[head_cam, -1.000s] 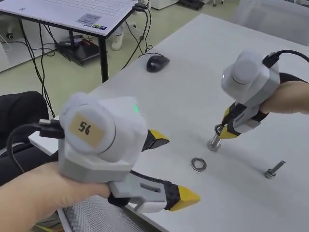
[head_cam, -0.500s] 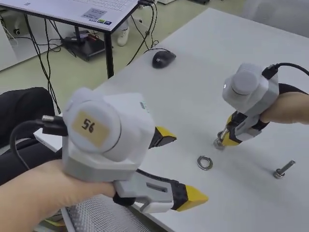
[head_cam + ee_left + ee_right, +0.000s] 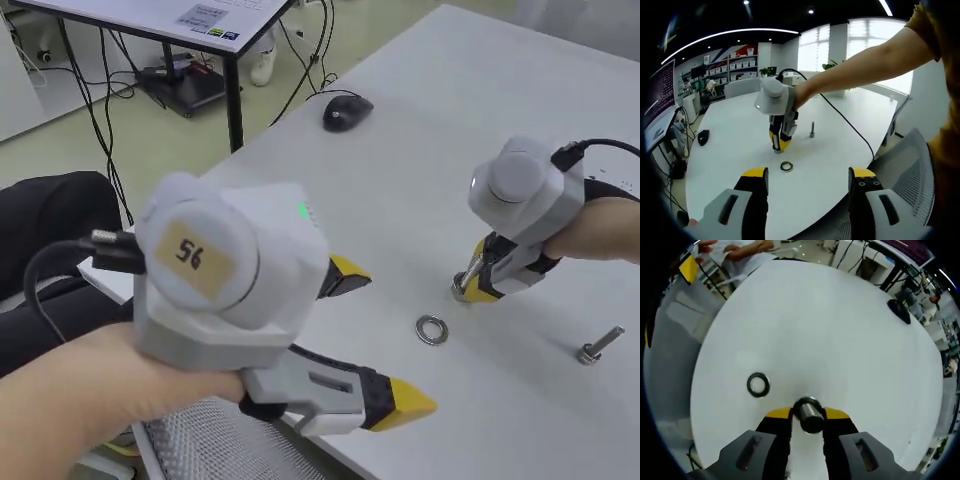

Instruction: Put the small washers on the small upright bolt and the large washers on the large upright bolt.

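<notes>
The large upright bolt (image 3: pixel 460 290) stands on the white table (image 3: pixel 420 180). My right gripper (image 3: pixel 478 287) is down over the bolt. In the right gripper view its yellow fingertips (image 3: pixel 778 413) sit close on both sides of the bolt's top (image 3: pixel 811 419), shut on a large washer ringed around it. Another large washer (image 3: pixel 432 329) (image 3: pixel 758 384) (image 3: pixel 786 166) lies flat just in front of the bolt. The small bolt (image 3: pixel 597 347) (image 3: pixel 812 130) stands off to the right. My left gripper (image 3: pixel 385 340) (image 3: pixel 807 180) hovers open at the table's near edge with nothing between its fingers.
A black mouse (image 3: pixel 347 112) (image 3: pixel 703 137) lies far back on the table. A mesh chair back (image 3: pixel 200 445) sits under the near edge. Beyond the table stand a desk with a laptop (image 3: pixel 200 15) and hanging cables (image 3: pixel 110 150).
My right gripper has come down with the washer from above the large bolt's tip onto the bolt. The head camera has shifted; the left gripper keeps its place.
</notes>
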`<state>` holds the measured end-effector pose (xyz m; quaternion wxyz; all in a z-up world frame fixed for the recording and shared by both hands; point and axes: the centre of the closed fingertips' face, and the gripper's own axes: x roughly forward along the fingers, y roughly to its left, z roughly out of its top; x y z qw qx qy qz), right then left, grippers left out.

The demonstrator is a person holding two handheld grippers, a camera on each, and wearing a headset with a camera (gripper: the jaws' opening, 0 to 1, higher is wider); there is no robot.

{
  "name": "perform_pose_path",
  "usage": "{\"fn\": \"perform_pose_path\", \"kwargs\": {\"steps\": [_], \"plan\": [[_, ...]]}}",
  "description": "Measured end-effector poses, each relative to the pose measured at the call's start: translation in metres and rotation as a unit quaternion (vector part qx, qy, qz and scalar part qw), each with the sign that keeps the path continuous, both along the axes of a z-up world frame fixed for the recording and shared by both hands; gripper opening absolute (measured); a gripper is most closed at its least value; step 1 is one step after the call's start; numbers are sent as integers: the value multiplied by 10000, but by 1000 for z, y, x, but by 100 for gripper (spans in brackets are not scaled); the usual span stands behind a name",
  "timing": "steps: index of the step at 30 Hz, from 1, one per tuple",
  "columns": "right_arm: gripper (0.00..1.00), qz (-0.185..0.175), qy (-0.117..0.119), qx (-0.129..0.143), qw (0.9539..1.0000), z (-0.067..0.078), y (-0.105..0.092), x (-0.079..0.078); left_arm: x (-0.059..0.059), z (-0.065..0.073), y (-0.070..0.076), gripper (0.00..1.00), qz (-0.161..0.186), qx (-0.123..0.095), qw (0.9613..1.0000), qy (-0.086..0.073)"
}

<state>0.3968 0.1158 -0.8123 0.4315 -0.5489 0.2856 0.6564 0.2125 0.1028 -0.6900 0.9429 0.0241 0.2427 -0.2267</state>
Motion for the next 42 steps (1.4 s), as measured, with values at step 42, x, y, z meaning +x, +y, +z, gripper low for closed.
{"fn": "perform_pose_path", "kwargs": {"steps": [42], "plan": [[34,28,323,60,9995,8,-15,-81,-23,27,-6,64,-4,184,9992,-351]]}}
